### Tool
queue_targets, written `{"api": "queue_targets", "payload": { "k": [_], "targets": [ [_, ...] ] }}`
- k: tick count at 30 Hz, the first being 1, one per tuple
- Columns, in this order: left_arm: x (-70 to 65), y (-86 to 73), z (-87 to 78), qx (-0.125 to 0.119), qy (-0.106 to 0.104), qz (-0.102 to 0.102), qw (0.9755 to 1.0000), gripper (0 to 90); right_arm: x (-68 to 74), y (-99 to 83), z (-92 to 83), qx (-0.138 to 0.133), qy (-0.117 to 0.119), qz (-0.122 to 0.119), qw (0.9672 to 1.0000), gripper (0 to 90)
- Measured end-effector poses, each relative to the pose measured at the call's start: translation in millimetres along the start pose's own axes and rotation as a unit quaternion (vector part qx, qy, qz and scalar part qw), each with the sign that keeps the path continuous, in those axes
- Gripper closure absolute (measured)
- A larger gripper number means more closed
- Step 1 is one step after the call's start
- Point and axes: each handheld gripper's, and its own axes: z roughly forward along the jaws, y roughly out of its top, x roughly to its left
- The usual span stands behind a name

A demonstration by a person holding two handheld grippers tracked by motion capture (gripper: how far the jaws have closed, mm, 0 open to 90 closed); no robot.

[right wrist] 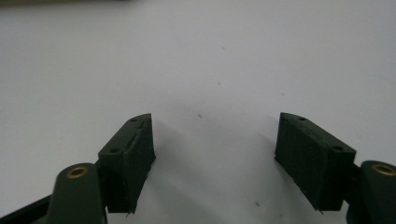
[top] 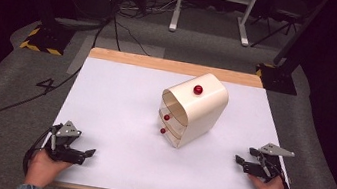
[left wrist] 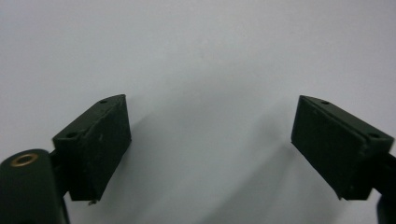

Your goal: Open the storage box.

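At the lower left of the high view, the left gripper (top: 88, 154) rests on the white table (top: 117, 117), held by a hand at the near edge. Its tongs are wide apart with nothing between them. In the left gripper view the two black pads (left wrist: 95, 140) stand far from each other, with plain white table behind them. It looks parked there, ready to go.

In the middle of the high view, a bit to the right, stands a small cream drawer box (top: 193, 109). It has a round top and sits turned at an angle, so its front faces the lower left of the picture. A red knob (top: 198, 89) sits on its top, and two more red knobs (top: 166, 117) show on the drawer fronts below. The box is well apart from both grippers, likely so each can reach it without bumping.

At the lower right of the high view, the right gripper (top: 244, 156) also rests on the table in a hand, pointing toward the left. Its tongs are apart too and hold nothing; the right gripper view shows its pads (right wrist: 128, 161) spread over bare table.

I think the work with the drawers has not begun.
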Motion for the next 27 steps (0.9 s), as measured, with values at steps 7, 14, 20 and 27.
{"api": "queue_targets", "payload": {
  "k": [7,14,20,27],
  "targets": [
    [-0.3,9.2,-20.5,-0.061,-0.023,-0.027,0.9975,38.7,0.2,-0.5,0.0,-0.002,-0.002,-0.002,1.0,28.0],
    [-21.6,28.7,-37.7,-0.142,-0.007,-0.004,0.9899,42.7,0.4,-0.7,0.1,-0.004,-0.002,-0.003,1.0,28.0],
    [-40.1,44.1,-41.7,-0.183,-0.014,0.021,0.9827,47.7,0.7,-0.8,0.0,-0.004,-0.003,-0.004,1.0,28.1],
    [-55.2,60.1,-25.2,-0.185,-0.032,0.039,0.9814,48.0,1.0,-0.8,-0.2,-0.004,-0.005,-0.005,1.0,28.0]
  ]
}}
